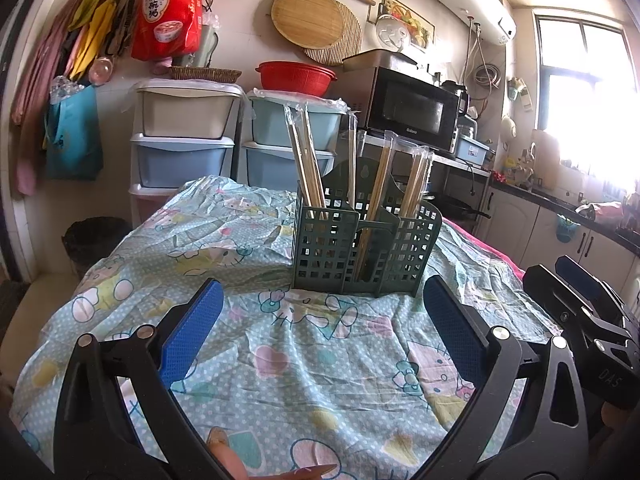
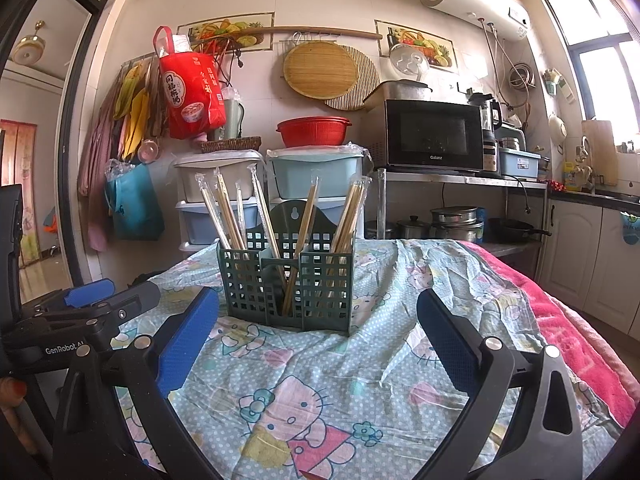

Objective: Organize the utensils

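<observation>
- Chopsticks in clear plastic sleeves, pale wooden ones (image 2: 224,216), are all standing in the dark green plastic lattice caddy (image 2: 286,280), which sits mid-counter on the light blue cartoon-cat tablecloth (image 2: 304,408). Some lean left, one crosses the middle slot (image 2: 302,236), a bunch sits in the right slot (image 2: 348,216).
- Both tools are wide open and holding nothing: left tool (image 1: 322,328) and right tool (image 2: 318,328) each point at the caddy from the near side, well short of it.
- My read: nothing loose shows on the cloth, so the sorting looks basically done, or the next bit is tidying pairs between compartments.
- If I do regrip one, I'd pinch high on the sleeve above the caddy rim, lift straight up, and not drag sideways, since that light caddy probably tips or slides on wrinkled cloth.
- I'd keep the other tool ready to steady the caddy wall.
- Slippery sleeves could let the sticks slide out, so squeeze firm.
</observation>
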Demonstrator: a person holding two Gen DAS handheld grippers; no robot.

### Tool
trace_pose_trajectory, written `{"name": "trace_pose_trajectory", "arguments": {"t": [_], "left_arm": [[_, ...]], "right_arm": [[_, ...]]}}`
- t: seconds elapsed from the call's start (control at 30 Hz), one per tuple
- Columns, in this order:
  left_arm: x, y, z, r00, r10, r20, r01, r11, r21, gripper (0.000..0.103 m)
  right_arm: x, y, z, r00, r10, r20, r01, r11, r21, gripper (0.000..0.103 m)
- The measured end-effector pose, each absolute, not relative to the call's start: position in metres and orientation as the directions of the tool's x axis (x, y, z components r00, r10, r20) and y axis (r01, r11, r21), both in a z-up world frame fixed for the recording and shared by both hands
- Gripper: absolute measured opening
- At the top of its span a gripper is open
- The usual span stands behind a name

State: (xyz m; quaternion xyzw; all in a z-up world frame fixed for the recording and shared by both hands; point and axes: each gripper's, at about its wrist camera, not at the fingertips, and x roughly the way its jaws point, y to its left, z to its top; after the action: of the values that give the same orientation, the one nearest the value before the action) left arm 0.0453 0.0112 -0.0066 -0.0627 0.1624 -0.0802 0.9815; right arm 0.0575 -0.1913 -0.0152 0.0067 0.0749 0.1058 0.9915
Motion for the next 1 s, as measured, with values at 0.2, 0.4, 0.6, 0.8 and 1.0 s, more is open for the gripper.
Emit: {"name": "trace_pose_trajectory", "arguments": {"t": [0.2, 0.4, 0.6, 0.8, 1.0], "left_arm": [[0.0438, 0.0106, -0.0052, 0.935, -0.176, -0.309, 0.135, 0.979, -0.151, 0.092], [0.0439, 0.0112, -0.0053, 0.934, -0.173, -0.314, 0.13, 0.979, -0.154, 0.092], [0.0443, 0.0128, -0.0062, 0.934, -0.162, -0.319, 0.115, 0.98, -0.162, 0.092], [0.0465, 0.012, -0.0071, 0.932, -0.145, -0.332, 0.095, 0.982, -0.162, 0.092], [0.0493, 0.014, -0.0094, 0.928, -0.113, -0.355, 0.06, 0.986, -0.155, 0.092]], "right_arm": [[0.057, -0.1913, -0.0155, 0.967, 0.21, -0.148, -0.208, 0.978, 0.028, 0.096], [0.0565, -0.1916, -0.0165, 0.968, 0.204, -0.145, -0.203, 0.979, 0.023, 0.096], [0.0579, -0.1914, -0.0175, 0.967, 0.203, -0.151, -0.2, 0.979, 0.033, 0.096], [0.0603, -0.1907, -0.0171, 0.968, 0.194, -0.159, -0.191, 0.981, 0.034, 0.096], [0.0627, -0.1904, -0.0178, 0.965, 0.198, -0.173, -0.194, 0.98, 0.041, 0.096]]}}
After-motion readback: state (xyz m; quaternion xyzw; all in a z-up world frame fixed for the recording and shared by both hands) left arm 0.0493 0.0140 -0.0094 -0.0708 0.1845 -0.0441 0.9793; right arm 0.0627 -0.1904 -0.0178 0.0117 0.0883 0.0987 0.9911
